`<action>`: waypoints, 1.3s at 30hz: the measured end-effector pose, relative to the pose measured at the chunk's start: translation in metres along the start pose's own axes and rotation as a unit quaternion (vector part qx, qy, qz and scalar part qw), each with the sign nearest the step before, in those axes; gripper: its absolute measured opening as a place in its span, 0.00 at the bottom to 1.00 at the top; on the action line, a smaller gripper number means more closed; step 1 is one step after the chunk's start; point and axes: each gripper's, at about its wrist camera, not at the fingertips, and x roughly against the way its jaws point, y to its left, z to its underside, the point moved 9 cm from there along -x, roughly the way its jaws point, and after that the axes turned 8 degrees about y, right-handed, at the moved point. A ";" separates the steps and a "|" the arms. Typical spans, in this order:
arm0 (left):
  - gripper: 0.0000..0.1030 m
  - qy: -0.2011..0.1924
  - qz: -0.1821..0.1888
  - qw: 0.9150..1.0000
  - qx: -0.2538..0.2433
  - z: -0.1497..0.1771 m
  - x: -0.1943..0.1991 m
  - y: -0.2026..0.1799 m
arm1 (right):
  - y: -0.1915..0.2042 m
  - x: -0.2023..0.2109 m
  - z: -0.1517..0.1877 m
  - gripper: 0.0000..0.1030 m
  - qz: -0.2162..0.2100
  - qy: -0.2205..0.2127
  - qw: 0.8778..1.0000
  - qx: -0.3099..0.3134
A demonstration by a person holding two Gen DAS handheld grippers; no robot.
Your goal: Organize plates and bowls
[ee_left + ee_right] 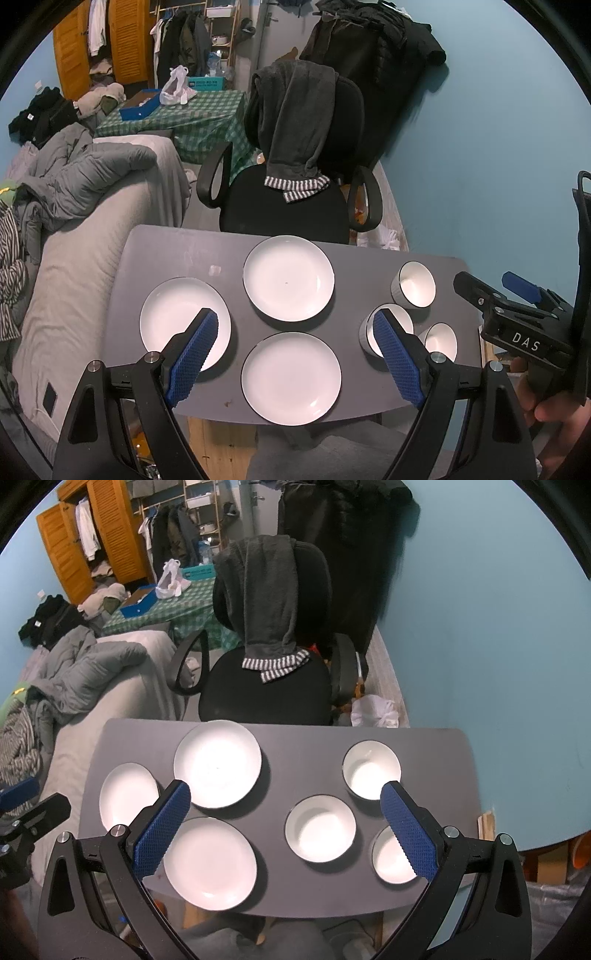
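Three white plates lie on the small grey table (354, 266): a far plate (289, 277), a left plate (173, 317) and a near plate (291, 377). Three white bowls stand at the right: a far bowl (414, 284), a middle bowl (402, 317) and a near bowl (441, 341). My left gripper (295, 321) is open and empty, held above the table's near half. In the right wrist view the plates (218, 762) (127, 795) (209, 862) and bowls (371, 770) (320, 829) (391, 858) show again. My right gripper (284, 794) is open and empty above them.
A black office chair (291, 199) draped with a dark towel stands behind the table. A grey bed (85, 236) with bedding lies to the left. The blue wall (480, 166) is on the right. The right gripper's body (517, 325) shows at the table's right edge.
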 end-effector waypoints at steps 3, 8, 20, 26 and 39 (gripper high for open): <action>0.85 0.001 0.001 1.000 0.001 0.001 -0.001 0.001 | 0.001 0.000 0.001 0.98 0.001 0.000 1.000 0.000; 0.85 0.001 0.002 1.000 0.003 0.001 -0.001 0.001 | 0.002 0.000 0.001 0.98 0.001 0.000 1.000 0.000; 0.85 0.001 0.003 1.000 0.005 -0.001 -0.001 0.002 | 0.007 -0.001 0.002 0.98 0.002 -0.002 1.000 0.002; 0.85 0.000 0.003 1.000 0.008 -0.001 0.000 0.004 | 0.011 -0.002 -0.001 0.98 0.001 -0.002 1.000 0.005; 0.85 -0.005 -0.006 1.000 0.025 0.000 -0.001 0.011 | 0.018 -0.005 -0.001 0.98 -0.006 0.000 1.000 0.019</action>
